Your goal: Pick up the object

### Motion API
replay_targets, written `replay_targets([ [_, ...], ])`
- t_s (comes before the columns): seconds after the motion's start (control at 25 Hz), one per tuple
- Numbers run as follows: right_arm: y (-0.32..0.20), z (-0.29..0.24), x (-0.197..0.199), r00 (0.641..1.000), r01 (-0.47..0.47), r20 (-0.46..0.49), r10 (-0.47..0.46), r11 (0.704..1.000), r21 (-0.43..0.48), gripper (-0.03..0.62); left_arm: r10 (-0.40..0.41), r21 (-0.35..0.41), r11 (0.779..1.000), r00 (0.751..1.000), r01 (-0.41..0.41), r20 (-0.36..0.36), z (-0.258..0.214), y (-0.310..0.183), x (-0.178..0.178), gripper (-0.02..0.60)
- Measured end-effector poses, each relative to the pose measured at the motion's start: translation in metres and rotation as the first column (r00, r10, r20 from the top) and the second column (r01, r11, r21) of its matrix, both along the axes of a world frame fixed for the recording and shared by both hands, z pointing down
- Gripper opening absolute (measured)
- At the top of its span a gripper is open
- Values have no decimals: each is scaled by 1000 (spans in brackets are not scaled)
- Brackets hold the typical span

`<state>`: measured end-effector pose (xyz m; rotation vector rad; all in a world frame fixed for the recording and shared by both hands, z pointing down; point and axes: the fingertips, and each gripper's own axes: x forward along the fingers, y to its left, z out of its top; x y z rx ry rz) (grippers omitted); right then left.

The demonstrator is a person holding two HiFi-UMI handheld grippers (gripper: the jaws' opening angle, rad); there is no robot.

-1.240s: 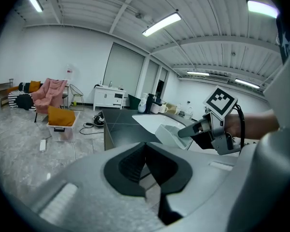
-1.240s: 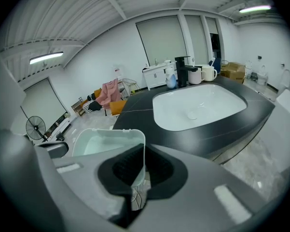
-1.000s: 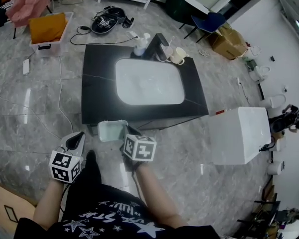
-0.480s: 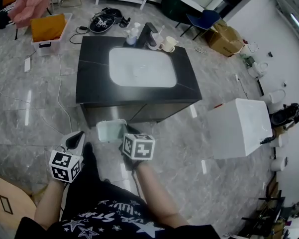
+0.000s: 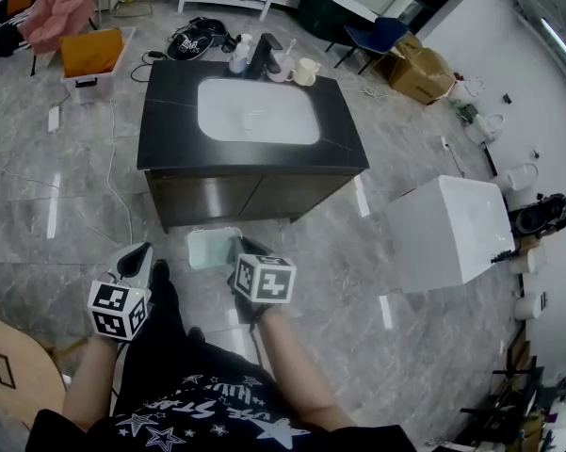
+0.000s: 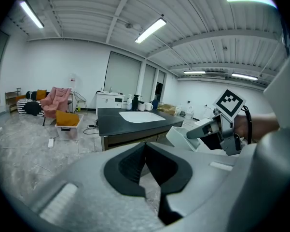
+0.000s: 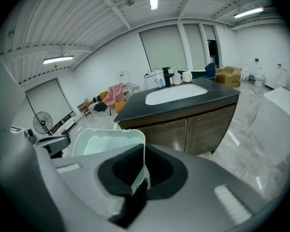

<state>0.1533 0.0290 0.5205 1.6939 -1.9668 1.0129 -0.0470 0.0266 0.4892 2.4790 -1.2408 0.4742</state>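
A pale mint rectangular tub hangs in the air in front of the person, low over the floor. My right gripper is shut on its near rim; in the right gripper view the tub's thin wall runs down between the dark pads. My left gripper is held to the tub's left, apart from it, shut with nothing between its pads. The left gripper view shows the tub and the right gripper off to the right.
A black vanity cabinet with a white sink, a tap and cups at its back stands ahead. A white box-like unit is on the right. An orange bin, a pink chair and cables lie on the grey marble floor.
The vanity has slid up and away in the head view, so the person has backed off from it. Both grippers keep their pose, the right one still holding the tub.
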Motion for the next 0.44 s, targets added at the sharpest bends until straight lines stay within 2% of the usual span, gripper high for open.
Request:
replay_targets([
  [0.44, 53, -1, 13, 1000, -26, 12, 26, 1000, 10, 11, -6, 41, 999, 1000, 6, 6, -12, 41, 7, 9],
])
